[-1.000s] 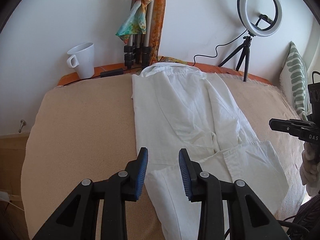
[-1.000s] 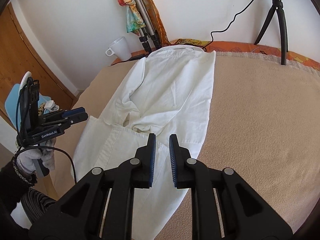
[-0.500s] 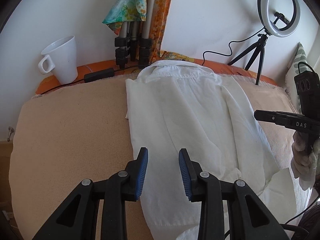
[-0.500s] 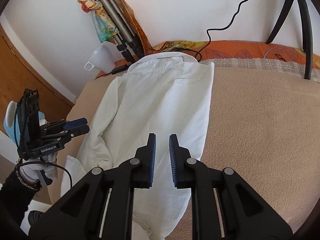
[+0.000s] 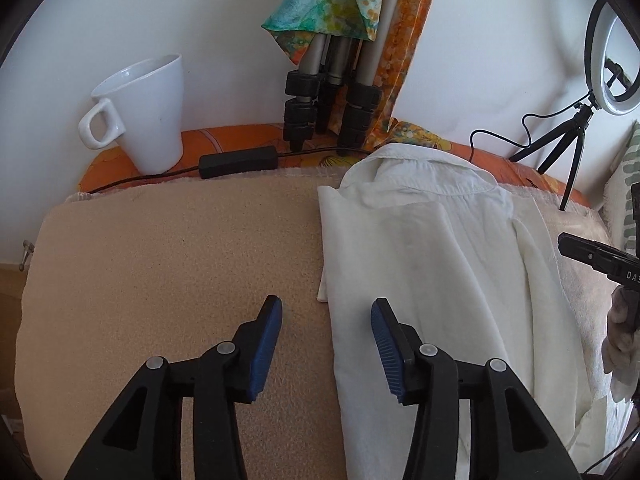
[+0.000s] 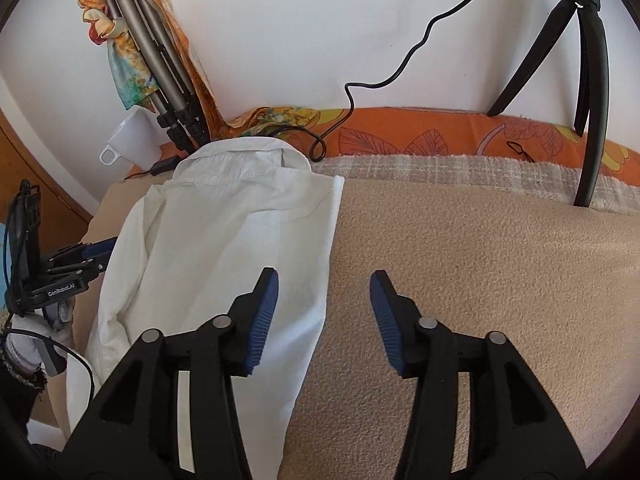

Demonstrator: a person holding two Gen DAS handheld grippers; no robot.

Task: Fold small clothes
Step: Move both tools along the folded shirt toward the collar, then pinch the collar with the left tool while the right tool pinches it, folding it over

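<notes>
Left claw (image 5: pixel 326 344): jaws spread wide, holding nothing. It straddles the shirt's left folded edge, with one blue pad over the bare blanket and the other over the cloth. Whether either pad touches the fabric cannot be determined.

Right claw (image 6: pixel 324 320): likewise wide and empty. Its left pad sits over the shirt's right edge; its right pad is over bare blanket.

White shirt (image 5: pixel 432 280): lies lengthwise on the beige blanket (image 5: pixel 168 272), collar (image 5: pixel 424 176) toward the wall. Both sides appear folded in to form a long narrow panel. Its near end runs off the blanket's front edge and hangs loosely, most visibly in the right wrist view.

Surroundings: a white mug (image 5: pixel 144 112) and a black power adapter (image 5: pixel 239 161) stand on the orange cloth strip by the wall, well apart from the shirt. Folded tripod legs (image 5: pixel 332 112) lean just behind the collar. A ring light (image 5: pixel 612 40) on a small stand sits at the far right.

Assessment: the lengthwise folds look complete, and both claws are released and positioned at opposite long edges. The step in hand appears to be setting up the crosswise fold.

Next move requires: each claw to close on its own edge at matching positions, gripping all layers, then carry the lower portion toward the collar evenly. The hanging end must be gathered first, or the fold will come out skewed.
</notes>
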